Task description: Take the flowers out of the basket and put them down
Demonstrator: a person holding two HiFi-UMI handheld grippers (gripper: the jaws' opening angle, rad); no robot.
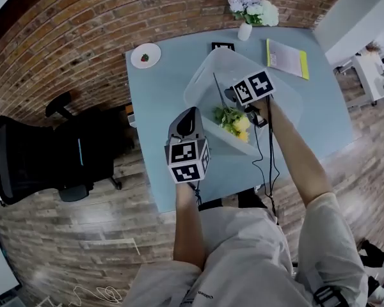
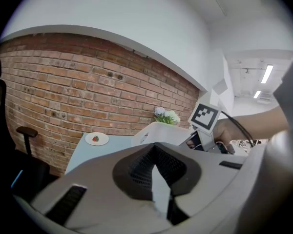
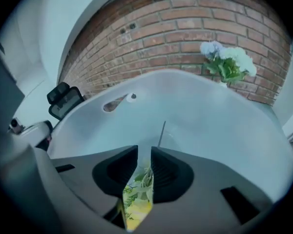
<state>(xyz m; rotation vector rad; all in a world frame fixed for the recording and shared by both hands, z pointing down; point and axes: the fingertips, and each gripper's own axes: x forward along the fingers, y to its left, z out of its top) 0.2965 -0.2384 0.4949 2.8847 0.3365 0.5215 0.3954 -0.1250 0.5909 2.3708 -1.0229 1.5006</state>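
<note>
While the left claw [image 2: 154, 152] clamps the basket [image 1: 201, 75] by its rim, right claw [image 3: 144, 156] spread inside basket, flowers [image 1: 233, 119] between its jaws

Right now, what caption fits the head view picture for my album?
Open right gripper dips into the white basket toward yellow flowers; left gripper hovers near its rim.

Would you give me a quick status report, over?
Left gripper shut, seemingly on basket rim. Right gripper open over flowers, flowers inside basket. Nothing in the way.
</note>
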